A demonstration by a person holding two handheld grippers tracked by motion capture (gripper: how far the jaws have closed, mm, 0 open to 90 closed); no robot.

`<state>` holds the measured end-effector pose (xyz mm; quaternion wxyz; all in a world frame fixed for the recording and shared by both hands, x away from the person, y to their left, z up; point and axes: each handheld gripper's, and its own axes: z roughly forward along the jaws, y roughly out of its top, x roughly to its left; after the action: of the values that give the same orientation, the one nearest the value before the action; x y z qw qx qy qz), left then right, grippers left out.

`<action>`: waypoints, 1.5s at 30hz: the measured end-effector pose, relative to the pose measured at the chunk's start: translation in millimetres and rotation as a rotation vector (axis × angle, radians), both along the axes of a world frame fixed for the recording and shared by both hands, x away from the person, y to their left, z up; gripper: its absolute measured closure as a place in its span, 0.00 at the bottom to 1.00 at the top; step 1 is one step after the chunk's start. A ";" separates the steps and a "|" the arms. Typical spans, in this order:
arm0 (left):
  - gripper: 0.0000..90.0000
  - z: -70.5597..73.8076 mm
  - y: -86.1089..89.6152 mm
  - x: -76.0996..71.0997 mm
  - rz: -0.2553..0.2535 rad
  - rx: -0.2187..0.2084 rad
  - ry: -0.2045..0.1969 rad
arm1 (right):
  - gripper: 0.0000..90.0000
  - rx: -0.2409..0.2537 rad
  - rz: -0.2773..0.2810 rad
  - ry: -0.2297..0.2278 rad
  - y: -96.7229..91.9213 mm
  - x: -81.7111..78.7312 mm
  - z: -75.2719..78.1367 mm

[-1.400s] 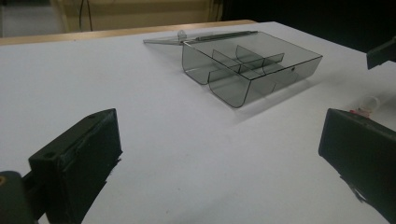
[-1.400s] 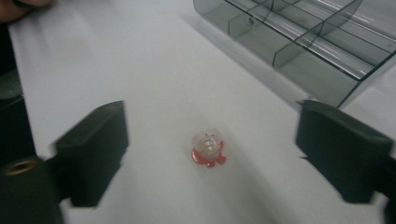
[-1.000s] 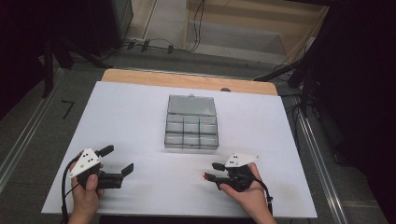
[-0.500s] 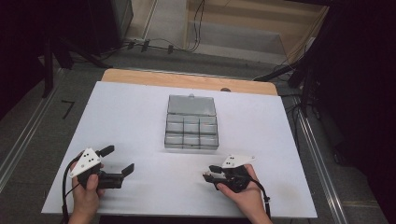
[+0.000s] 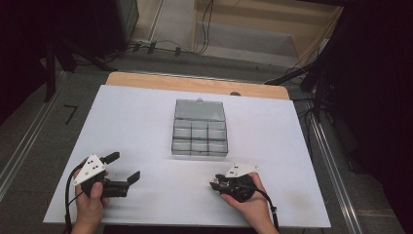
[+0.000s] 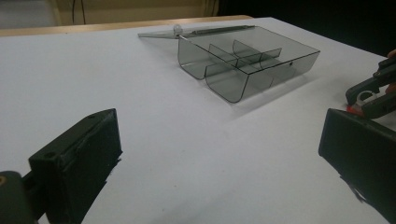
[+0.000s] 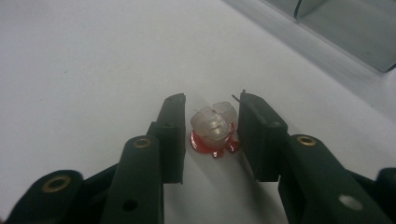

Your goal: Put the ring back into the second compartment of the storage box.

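Lying flat on the white table [image 5: 146,122], a small clear piece with a red base [image 7: 214,128] is framed between the jaws of the right gripper [image 7: 210,126], which have just been closing; narrow gaps are seen on both sides, so the piece is not yet pressed. The piece is found near the table's front edge, well apart from the clear compartment box [image 5: 199,134], whose lid is laid open toward the far wooden edge. Broad bare surface is left between box and front edge. The left gripper [image 5: 122,168] is held over the front left corner, jaws spread wide with nothing between them, close to the left border.
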<state>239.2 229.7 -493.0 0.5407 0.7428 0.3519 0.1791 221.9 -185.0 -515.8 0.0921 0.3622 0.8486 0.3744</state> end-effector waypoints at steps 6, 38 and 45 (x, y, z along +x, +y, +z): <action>0.00 -0.1 0.0 0.1 0.001 -0.002 0.001 | 0.75 -0.001 0.007 -0.019 -2.8 -0.3 -1.1; 0.00 -0.4 -0.2 -1.4 0.006 0.001 -0.006 | 0.77 0.022 0.013 -0.039 -11.7 -0.6 14.9; 0.00 -0.5 -0.2 -1.3 0.006 -0.002 -0.006 | 0.77 0.030 0.017 -0.045 -12.0 -0.3 17.8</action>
<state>238.0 229.5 -493.5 0.5421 0.7406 0.3525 0.1827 221.5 -197.1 -498.0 0.1027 0.3478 0.8436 0.3960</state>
